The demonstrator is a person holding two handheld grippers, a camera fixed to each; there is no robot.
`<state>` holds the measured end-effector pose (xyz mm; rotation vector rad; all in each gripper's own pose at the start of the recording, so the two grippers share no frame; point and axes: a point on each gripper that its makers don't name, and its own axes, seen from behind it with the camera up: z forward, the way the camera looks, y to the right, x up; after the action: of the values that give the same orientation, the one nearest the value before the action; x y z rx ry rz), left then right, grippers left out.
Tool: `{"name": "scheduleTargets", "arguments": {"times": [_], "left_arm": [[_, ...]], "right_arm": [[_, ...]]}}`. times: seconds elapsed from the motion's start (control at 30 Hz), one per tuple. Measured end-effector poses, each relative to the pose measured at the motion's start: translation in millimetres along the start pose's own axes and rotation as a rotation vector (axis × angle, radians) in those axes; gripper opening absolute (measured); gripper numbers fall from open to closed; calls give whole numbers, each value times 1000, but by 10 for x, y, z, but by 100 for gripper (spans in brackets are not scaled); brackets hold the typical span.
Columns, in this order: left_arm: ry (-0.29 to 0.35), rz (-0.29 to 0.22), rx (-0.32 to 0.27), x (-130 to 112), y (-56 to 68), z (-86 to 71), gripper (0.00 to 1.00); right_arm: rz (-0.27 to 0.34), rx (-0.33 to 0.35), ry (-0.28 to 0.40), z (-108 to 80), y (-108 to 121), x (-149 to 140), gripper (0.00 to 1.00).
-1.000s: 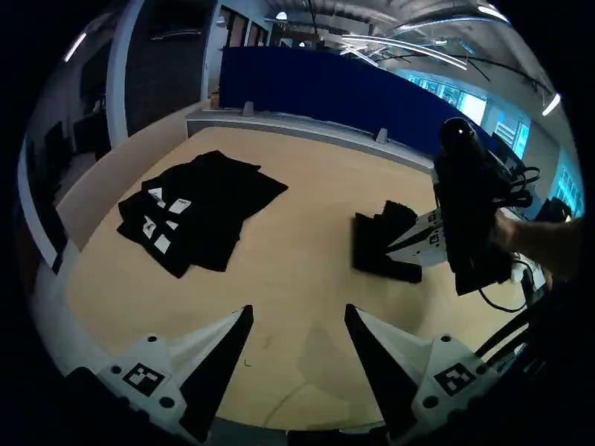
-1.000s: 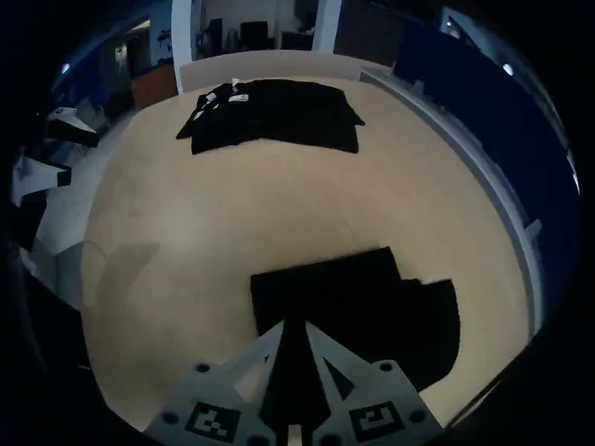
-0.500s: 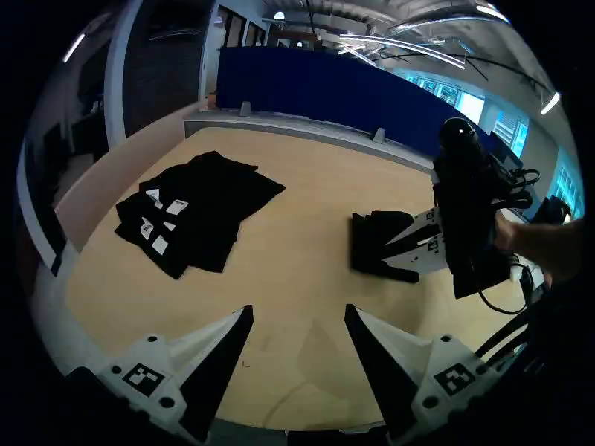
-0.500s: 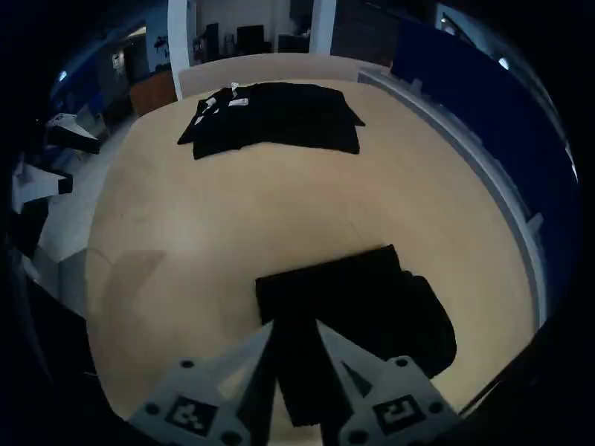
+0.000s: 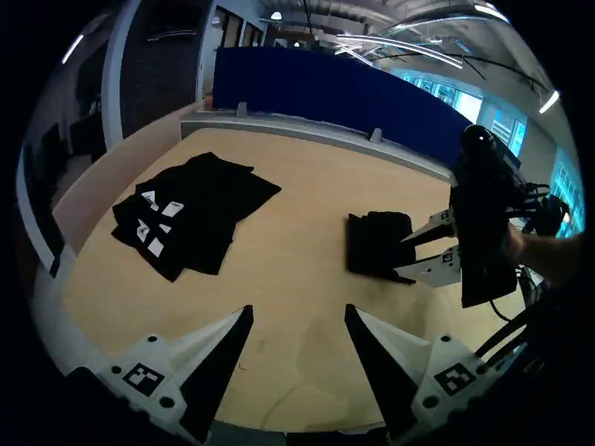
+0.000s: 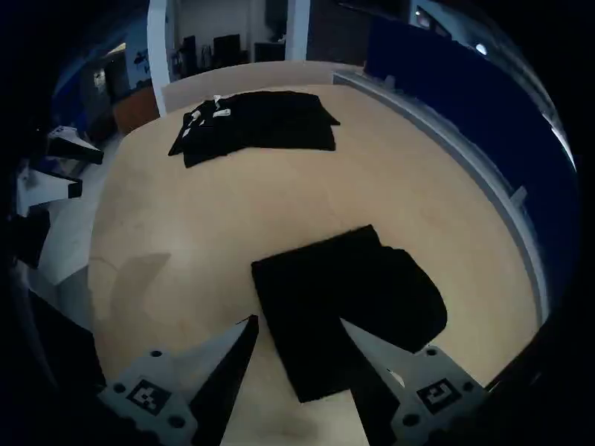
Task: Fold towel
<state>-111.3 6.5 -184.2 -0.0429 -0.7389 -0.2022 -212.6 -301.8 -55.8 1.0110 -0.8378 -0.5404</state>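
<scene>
A folded black towel (image 6: 349, 297) lies flat on the light wooden table (image 6: 223, 201). My right gripper (image 6: 297, 334) stands open just in front of its near edge, fingers apart and holding nothing. In the left gripper view the same towel (image 5: 375, 241) lies at the right, with the right gripper (image 5: 418, 253) and a person's hand (image 5: 543, 249) beside it. My left gripper (image 5: 297, 327) is open over bare table, well away from the towel. In the right gripper view the left gripper's fingertips (image 6: 63, 145) show at the far left.
A pile of black towels with white tags (image 5: 186, 212) lies at the table's left side, also seen as the pile (image 6: 253, 126) at the far end in the right gripper view. A blue partition (image 5: 335, 93) runs behind the table. The table edge (image 5: 67, 260) is close on the left.
My right gripper, shut on the towel a second ago, has opened and drawn back from it; the towel now lies flat on the table. My left gripper has stayed put.
</scene>
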Motion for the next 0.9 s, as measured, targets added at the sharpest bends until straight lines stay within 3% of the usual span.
{"name": "scheduleTargets", "arguments": {"times": [0.37, 0.63, 0.9], "left_arm": [[1, 4, -16, 9, 77, 27, 91], [1, 8, -23, 0, 115, 32, 91], [4, 6, -22, 10, 119, 14, 91]], "right_arm": [[90, -50, -32, -191, 19, -455, 75], [141, -70, -46, -227, 25, -647, 74], [172, -88, -65, -153, 44, -756, 62]]}}
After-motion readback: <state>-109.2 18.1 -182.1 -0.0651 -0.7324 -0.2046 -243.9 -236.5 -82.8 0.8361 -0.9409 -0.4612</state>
